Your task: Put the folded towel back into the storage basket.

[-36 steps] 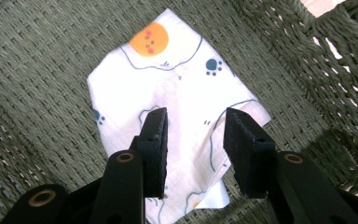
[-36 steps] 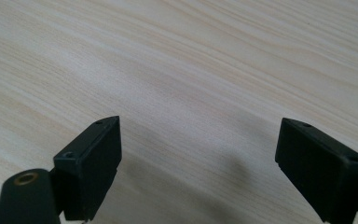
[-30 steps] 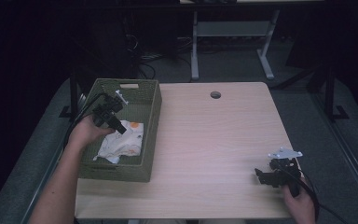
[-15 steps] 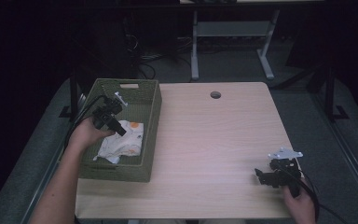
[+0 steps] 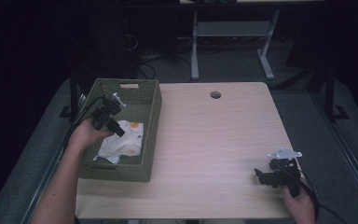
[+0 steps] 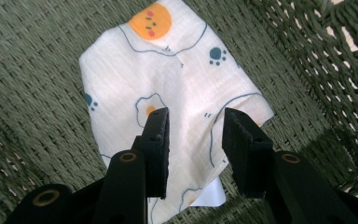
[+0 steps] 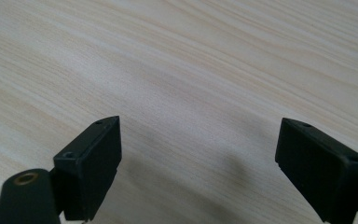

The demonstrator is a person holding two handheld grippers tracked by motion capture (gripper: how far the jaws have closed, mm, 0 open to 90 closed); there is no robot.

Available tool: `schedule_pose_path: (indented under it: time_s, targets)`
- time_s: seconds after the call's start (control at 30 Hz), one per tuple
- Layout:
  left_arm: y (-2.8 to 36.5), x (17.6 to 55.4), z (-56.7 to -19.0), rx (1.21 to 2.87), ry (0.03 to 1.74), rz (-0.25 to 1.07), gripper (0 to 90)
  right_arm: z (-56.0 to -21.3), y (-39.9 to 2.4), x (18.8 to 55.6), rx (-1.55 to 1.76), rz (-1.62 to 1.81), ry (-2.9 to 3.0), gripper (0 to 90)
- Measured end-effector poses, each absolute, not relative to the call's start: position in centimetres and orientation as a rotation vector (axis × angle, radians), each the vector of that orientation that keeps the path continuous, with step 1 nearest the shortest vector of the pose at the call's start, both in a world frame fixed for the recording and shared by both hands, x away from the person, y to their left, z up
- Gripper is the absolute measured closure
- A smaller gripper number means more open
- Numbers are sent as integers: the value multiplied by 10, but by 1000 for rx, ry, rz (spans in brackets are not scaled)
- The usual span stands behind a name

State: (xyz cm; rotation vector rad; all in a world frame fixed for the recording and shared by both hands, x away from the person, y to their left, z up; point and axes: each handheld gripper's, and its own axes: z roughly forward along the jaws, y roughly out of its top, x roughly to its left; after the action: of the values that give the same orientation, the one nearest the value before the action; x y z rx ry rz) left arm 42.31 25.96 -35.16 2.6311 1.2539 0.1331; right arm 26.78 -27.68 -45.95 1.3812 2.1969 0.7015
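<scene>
A white cloth (image 5: pixel 121 143) printed with fried eggs, paw marks and an orange face lies crumpled on the bottom of a green woven basket (image 5: pixel 153 122) at the table's left. My left gripper (image 5: pixel 120 132) reaches into the basket and hovers just over the cloth (image 6: pixel 177 79). In the left gripper view the left gripper (image 6: pixel 193 117) has its jaws a small way apart, with the cloth below them and nothing pinched. My right gripper (image 5: pixel 257 175) rests low at the table's front right. Over bare wood, the right gripper (image 7: pixel 198 133) holds its jaws wide with nothing between them.
The light wooden table (image 5: pixel 214 140) has a round cable hole (image 5: pixel 215 94) near its far edge. The basket's walls (image 6: pixel 317 60) rise around the left gripper. Behind the table stand a desk frame and cables on a dark floor.
</scene>
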Motion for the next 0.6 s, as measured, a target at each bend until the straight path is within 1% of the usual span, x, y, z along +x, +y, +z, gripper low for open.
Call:
schedule_pose_path:
  time_s: [0.3,0.6]
  targets:
    - [254,419,-347,2631,1236,134,617,-459,-276,267,1377,698,2200,143]
    - [234,413,-328,2630,1186,160,607,-458,-276,266,1374,706,2196,142]
